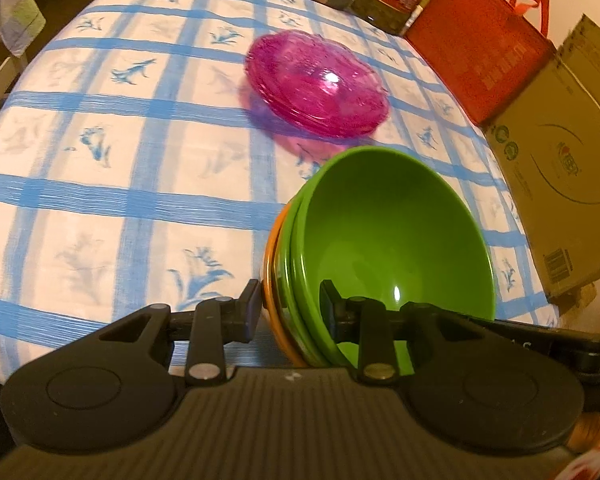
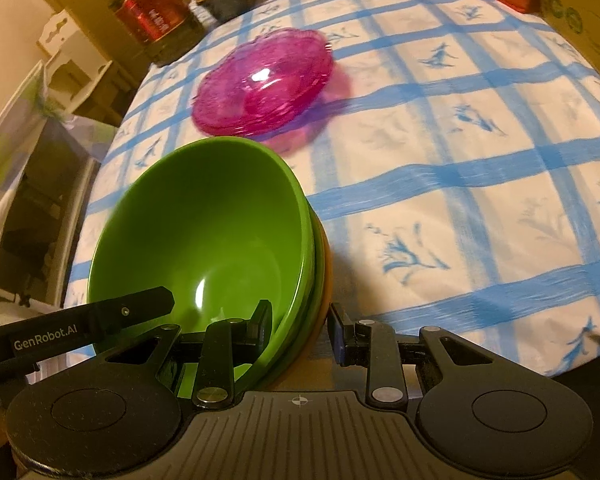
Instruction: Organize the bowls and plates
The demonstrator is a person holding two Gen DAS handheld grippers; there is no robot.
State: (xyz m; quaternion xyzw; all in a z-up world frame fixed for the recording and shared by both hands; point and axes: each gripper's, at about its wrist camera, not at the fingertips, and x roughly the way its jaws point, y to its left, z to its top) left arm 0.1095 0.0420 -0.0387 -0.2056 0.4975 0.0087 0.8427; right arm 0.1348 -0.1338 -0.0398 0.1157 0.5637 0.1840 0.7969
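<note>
Matte black plastic left claw and right claw: ribbed grey base, round discs, silver rivets; white "GenRobot.AI" lettering.

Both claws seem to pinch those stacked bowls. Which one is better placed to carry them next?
Neither clearly: the left gripper and right gripper each clamp opposite rims of the bowl stack, so probably both together.

bowls: green, orange beneath | plates: magenta | tablecloth: white, blue checks
</note>
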